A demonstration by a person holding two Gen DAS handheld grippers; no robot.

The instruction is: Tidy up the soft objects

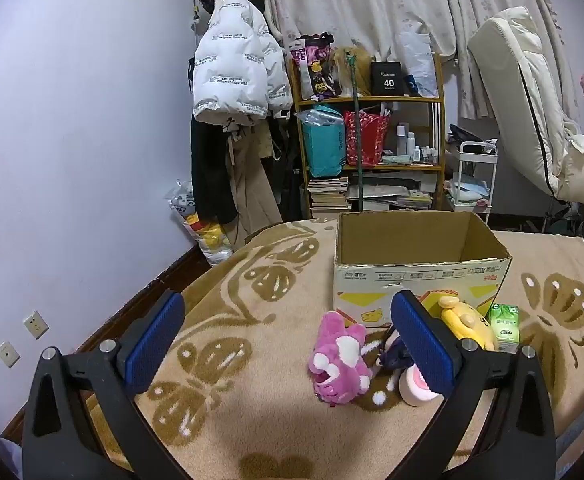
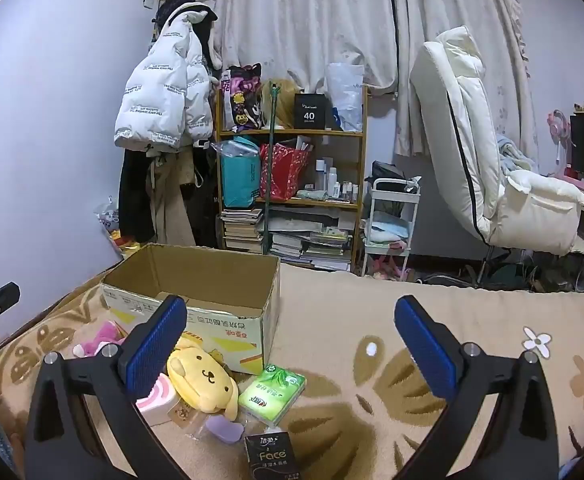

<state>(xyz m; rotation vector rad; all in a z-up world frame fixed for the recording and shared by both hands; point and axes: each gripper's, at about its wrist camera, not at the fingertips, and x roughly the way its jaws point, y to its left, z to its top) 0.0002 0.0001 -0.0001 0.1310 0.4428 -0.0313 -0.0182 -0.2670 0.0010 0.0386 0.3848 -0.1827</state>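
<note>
Cardboard box (image 1: 420,264), open-topped and seemingly empty, stood on a beige patterned blanket (image 1: 251,320) covering the bed. Soft objects lay clustered against its near wall: pink plush (image 1: 342,360), yellow dog plush (image 2: 201,376), a pink-and-white roll-shaped toy (image 2: 157,398), green tissue pack (image 2: 271,394), and a dark pack marked "Face" (image 2: 271,458). Left gripper (image 1: 287,342) hung above the blanket with jaws wide apart, holding nothing, the pink plush lying between them but untouched. Right gripper (image 2: 292,344) likewise stood fully apart and empty, over bare blanket. Step in hand, by appearance: the first pick, nothing yet boxed. Next move would call for lowering onto one plush and closing.
</note>
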